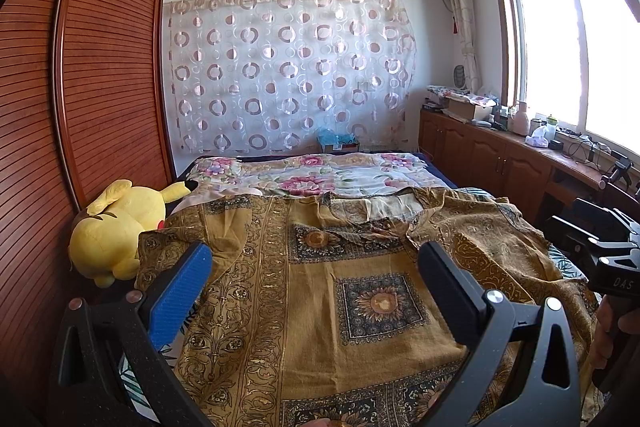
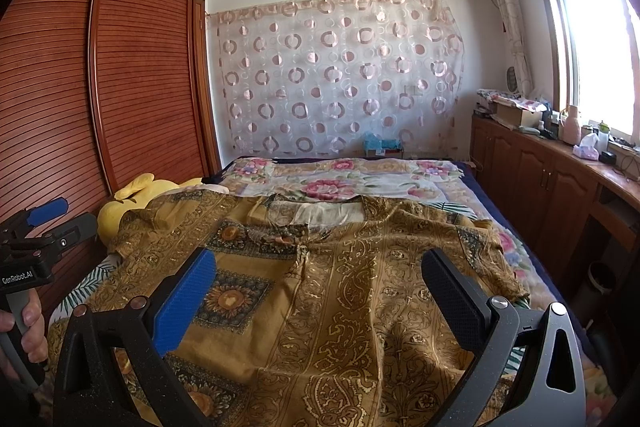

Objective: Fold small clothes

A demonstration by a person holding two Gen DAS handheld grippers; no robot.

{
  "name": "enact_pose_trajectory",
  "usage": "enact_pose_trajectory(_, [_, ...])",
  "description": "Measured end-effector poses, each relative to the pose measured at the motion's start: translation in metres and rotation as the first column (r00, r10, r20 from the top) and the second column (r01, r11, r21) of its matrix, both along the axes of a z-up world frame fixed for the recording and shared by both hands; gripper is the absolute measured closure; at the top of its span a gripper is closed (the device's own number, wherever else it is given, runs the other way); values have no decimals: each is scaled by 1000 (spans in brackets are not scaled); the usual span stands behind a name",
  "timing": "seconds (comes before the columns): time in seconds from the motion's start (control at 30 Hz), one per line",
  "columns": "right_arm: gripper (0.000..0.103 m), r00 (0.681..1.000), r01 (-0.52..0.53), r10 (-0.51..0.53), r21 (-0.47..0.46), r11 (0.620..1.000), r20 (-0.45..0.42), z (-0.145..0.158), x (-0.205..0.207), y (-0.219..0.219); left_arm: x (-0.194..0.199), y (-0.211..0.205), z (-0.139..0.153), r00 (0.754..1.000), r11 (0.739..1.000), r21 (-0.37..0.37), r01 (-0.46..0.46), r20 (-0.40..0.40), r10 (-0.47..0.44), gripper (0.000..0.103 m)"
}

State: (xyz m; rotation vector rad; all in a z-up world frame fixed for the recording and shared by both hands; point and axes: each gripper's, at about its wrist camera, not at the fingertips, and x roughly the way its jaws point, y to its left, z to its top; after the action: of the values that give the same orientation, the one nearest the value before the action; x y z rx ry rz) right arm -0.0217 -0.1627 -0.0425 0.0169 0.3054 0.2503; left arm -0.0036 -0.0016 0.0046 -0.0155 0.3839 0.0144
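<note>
left gripper (image 1: 316, 279) — level, jaws wide | right gripper (image 2: 320, 287) — likewise | shirt (image 2: 340, 267) seemingly flat

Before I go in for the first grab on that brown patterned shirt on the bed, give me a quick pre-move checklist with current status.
1. Left tongs open, holding nothing: ok.
2. Right tongs open, holding nothing: ok.
3. Mustard-brown paisley-print cotton shirt spread out on the floral bedspread, collar at the far end: ok.
4. Shirt flat: not ok; wrinkled near the collar, right sleeve bunched.
5. Left sleeve free: not ok; it lies against the yellow plush toy.
6. Near hem visible for gripping: cannot tell; it runs below both views.
</note>
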Motion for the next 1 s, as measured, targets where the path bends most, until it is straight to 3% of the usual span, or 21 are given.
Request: enact_pose_trajectory(1.0, [0, 1000, -4, 4, 2, 1000, -1, 2, -1, 0, -3, -1, 4, 1000, 1000, 7, 1, 4, -1, 0])
